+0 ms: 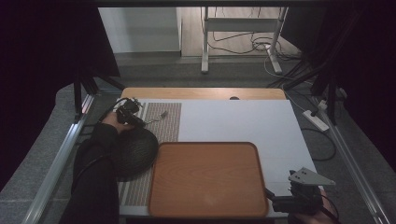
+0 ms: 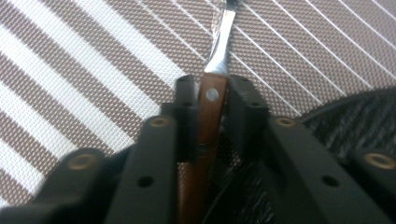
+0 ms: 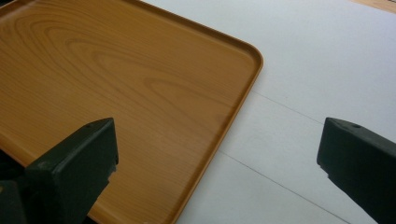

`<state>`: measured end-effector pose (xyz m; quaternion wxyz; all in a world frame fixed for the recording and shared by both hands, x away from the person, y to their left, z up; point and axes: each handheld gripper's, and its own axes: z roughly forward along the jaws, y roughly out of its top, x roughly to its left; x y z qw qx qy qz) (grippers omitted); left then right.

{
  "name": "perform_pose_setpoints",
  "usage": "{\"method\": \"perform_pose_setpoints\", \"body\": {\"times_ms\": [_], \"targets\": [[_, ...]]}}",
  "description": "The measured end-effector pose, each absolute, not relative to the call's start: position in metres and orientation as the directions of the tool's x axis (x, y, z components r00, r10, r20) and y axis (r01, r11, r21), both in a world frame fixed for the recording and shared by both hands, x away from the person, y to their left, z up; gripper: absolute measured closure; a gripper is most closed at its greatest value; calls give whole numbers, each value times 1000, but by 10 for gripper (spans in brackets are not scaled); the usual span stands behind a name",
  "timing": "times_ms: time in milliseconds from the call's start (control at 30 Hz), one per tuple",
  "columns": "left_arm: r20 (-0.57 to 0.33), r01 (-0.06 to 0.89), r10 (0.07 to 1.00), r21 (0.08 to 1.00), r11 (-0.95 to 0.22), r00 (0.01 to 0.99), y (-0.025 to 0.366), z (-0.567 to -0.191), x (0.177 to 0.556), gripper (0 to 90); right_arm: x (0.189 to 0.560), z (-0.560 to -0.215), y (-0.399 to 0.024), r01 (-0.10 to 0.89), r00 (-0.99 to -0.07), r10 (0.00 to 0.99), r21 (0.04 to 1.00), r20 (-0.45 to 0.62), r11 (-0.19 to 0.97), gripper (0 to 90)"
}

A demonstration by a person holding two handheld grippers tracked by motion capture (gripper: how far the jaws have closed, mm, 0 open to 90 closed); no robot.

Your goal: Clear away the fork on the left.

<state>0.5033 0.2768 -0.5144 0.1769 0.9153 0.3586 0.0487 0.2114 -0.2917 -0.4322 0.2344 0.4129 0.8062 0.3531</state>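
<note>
Gripping one fork [image 2: 205, 121] (wooden handle), left gripper [image 2: 208, 95]; one tray [image 1: 208, 179].

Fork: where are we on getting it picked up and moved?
Done: the left gripper has its jaws around the fork's wooden handle, which lies on the striped placemat. In hand: the grasp; a lift can't be told. Left: carrying it off, perhaps to the wooden tray, which holds nothing. The right gripper waits open at the tray's near right corner.

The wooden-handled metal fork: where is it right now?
The wooden-handled metal fork lies on the brown-and-white striped woven placemat at the table's far left, beside the dark round woven mat, its handle clamped in the left gripper.
</note>
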Motion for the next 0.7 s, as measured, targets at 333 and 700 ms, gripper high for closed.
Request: {"method": "perform_pose_setpoints", "body": {"times_ms": [333, 700], "targets": [[45, 607, 659, 348, -715, 751, 280, -513, 500, 781, 212, -432, -292, 500, -549, 832, 763, -86, 409, 0], [114, 646, 722, 367, -669, 682, 309, -494, 491, 781, 212, -432, -292, 501, -548, 832, 763, -87, 410, 0]]}}
